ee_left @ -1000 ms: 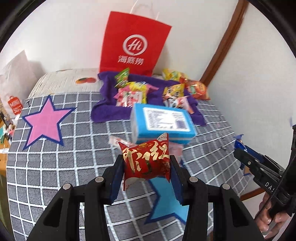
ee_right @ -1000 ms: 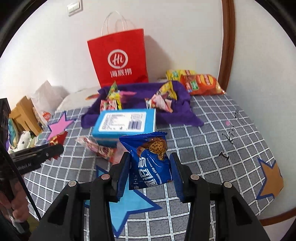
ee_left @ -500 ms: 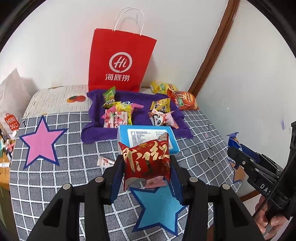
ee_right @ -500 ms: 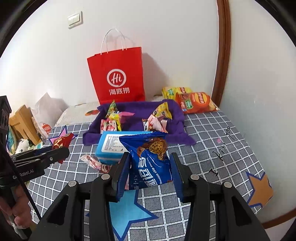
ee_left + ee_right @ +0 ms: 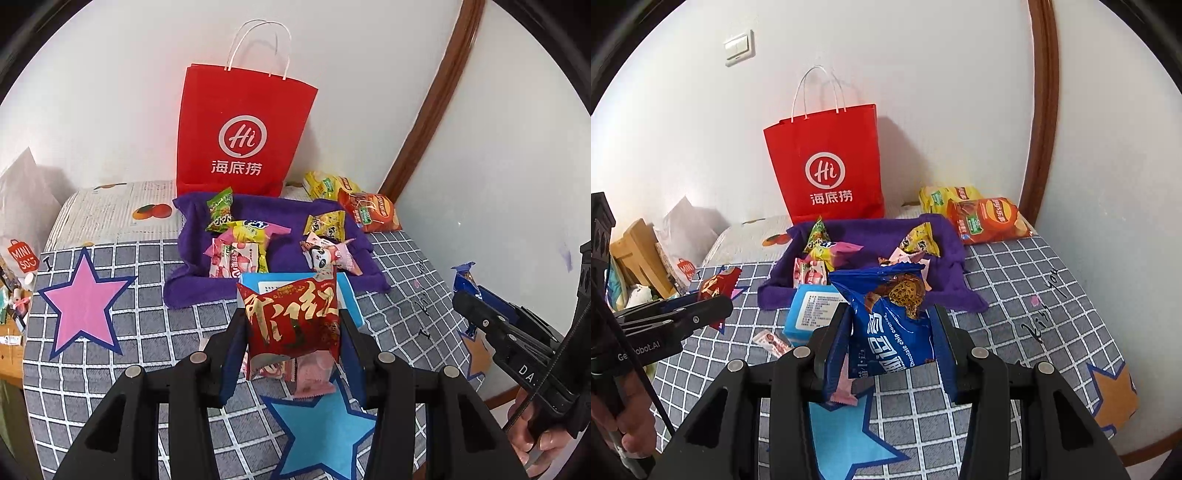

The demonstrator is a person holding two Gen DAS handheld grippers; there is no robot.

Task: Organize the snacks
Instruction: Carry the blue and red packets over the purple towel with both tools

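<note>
Left wrist view shows the left claw (image 5: 291, 332) pinching a red snack packet (image 5: 293, 317) aloft while the right claw (image 5: 890, 336) grips a blue cookie packet (image 5: 892, 325), both seemingly bound for the purple cloth tray (image 5: 192, 280).

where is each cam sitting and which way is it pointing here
Left wrist: rides the left gripper, looking down across the bed toward the red paper bag; shows its fingers clamping a red snack packet, plus the right gripper.
Right wrist: rides the right gripper, same heading; shows its fingers clamping a blue cookie packet, plus the left gripper.
Shared: bag, purple cloth, blue box.
</note>
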